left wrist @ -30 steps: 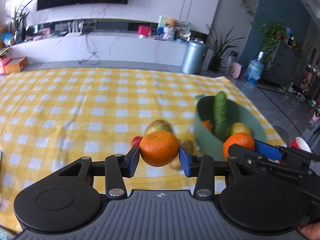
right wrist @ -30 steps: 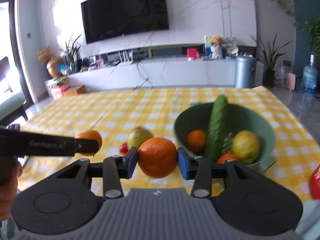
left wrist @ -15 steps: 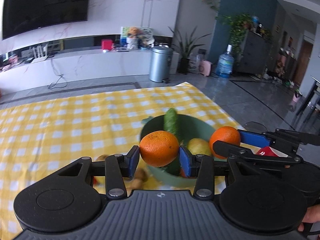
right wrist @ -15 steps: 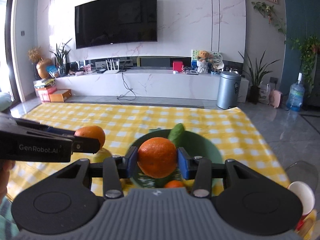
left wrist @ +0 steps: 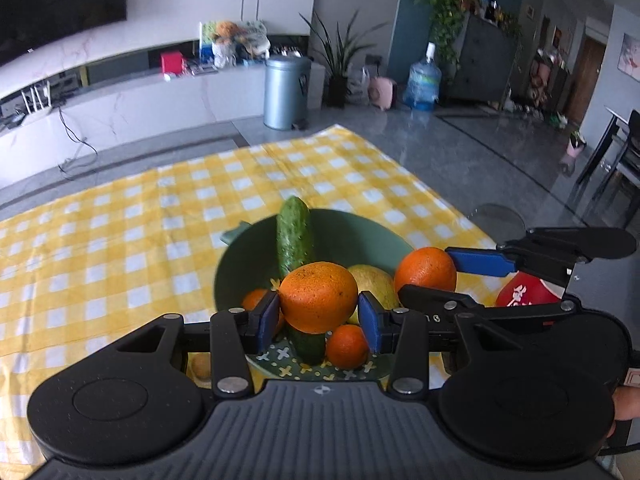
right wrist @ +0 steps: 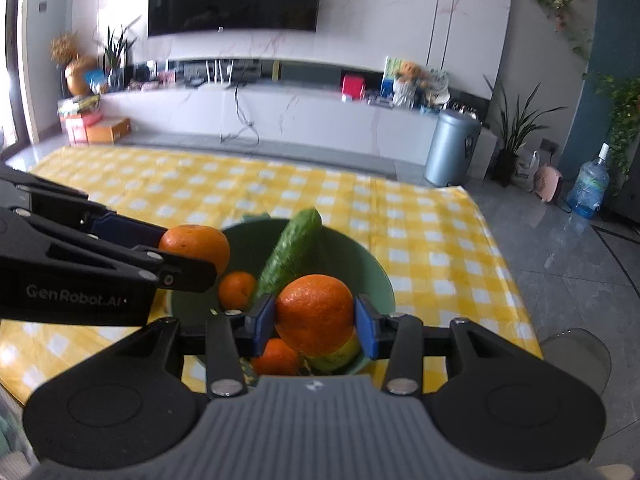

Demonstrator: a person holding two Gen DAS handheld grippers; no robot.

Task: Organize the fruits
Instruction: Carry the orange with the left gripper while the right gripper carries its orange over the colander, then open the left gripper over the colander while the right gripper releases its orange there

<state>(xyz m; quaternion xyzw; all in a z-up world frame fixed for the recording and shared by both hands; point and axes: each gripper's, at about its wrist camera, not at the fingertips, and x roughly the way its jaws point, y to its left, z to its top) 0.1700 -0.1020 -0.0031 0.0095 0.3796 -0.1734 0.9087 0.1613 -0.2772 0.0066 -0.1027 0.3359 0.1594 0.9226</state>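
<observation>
My left gripper (left wrist: 319,316) is shut on an orange (left wrist: 318,297) and holds it over the green bowl (left wrist: 240,256). My right gripper (right wrist: 315,322) is shut on a second orange (right wrist: 314,312) above the same bowl (right wrist: 382,280). Each held orange also shows in the other view, the right one (left wrist: 425,269) and the left one (right wrist: 196,245). In the bowl lie a cucumber (left wrist: 294,236), two small oranges (left wrist: 347,346) (right wrist: 237,290) and a yellow-green fruit (left wrist: 372,280).
The bowl stands near the right front of a table with a yellow checked cloth (left wrist: 120,216). A small brown fruit (left wrist: 200,365) lies on the cloth left of the bowl. A red and white cup (left wrist: 524,290) sits at the table's right edge.
Both grippers have moved right and forward with their oranges, from beside the bowl to right above it. The loose fruits on the cloth have dropped out of view.
</observation>
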